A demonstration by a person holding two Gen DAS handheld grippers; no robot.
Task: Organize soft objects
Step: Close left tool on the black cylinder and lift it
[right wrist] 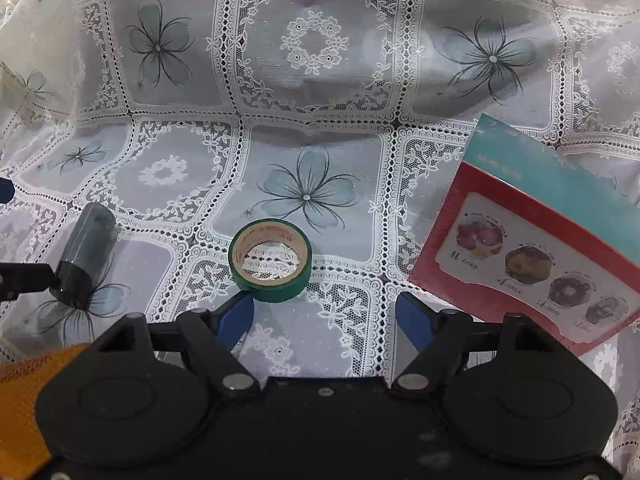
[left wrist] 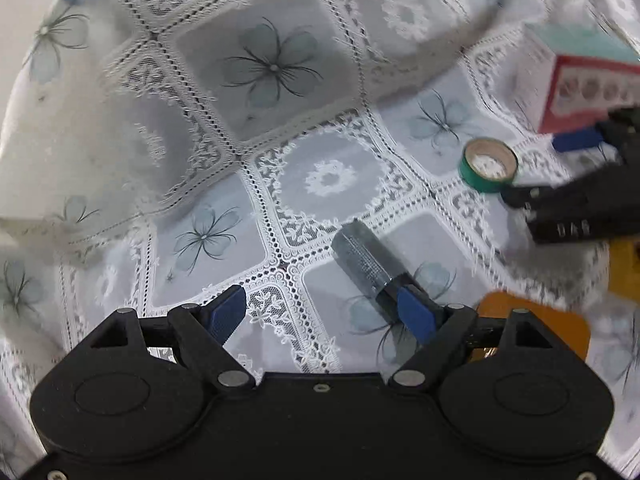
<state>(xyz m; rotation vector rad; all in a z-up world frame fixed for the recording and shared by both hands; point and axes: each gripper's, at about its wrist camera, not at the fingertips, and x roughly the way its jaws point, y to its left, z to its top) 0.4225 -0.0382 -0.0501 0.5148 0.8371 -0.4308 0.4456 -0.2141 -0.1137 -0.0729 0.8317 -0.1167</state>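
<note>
Likely light and springy, the green tape roll (right wrist: 270,266) lies flat at lower centre on the lace-covered counter (right wrist: 320,80) — best pinched across its rim. The right gripper (right wrist: 326,318) is closing, jaws spread, roll just ahead; the left gripper (left wrist: 326,312) is spread, empty.

A home: a bench under a white lace floral tablecloth (right wrist: 312,92), with a doughnut-picture box (right wrist: 532,240) on it.
</note>
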